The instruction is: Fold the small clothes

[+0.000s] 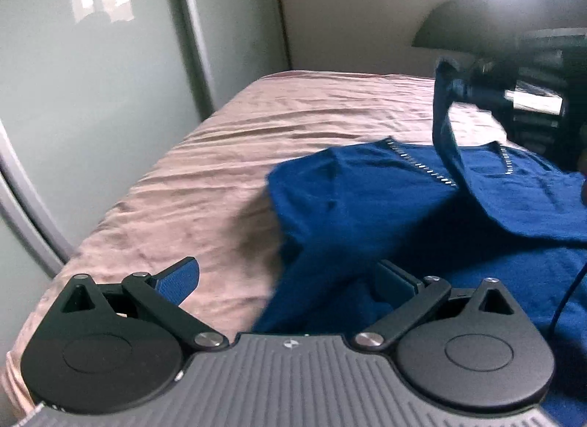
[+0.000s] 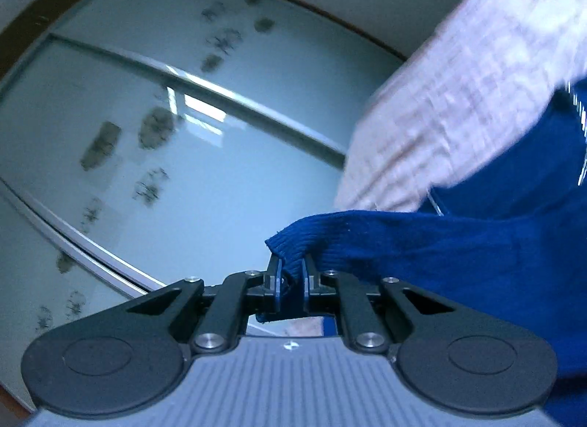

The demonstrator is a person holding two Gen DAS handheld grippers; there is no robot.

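Note:
A dark blue knit garment (image 1: 367,199) with white stitch trim lies on the pink bedsheet (image 1: 205,155). In the left wrist view my left gripper (image 1: 290,280) stands open just above the garment's near edge, with nothing between its fingers. At the upper right of that view the right gripper (image 1: 458,87) holds a sleeve lifted off the bed. In the right wrist view my right gripper (image 2: 291,272) is shut on the ribbed cuff of the blue sleeve (image 2: 385,239), which stretches away to the right toward the rest of the garment.
The bed's left edge runs beside a pale glass sliding wardrobe door (image 1: 91,71) with flower prints (image 2: 157,126). A cream wall (image 1: 348,12) stands behind the bed. A dark cable (image 1: 565,298) hangs at the right of the left wrist view.

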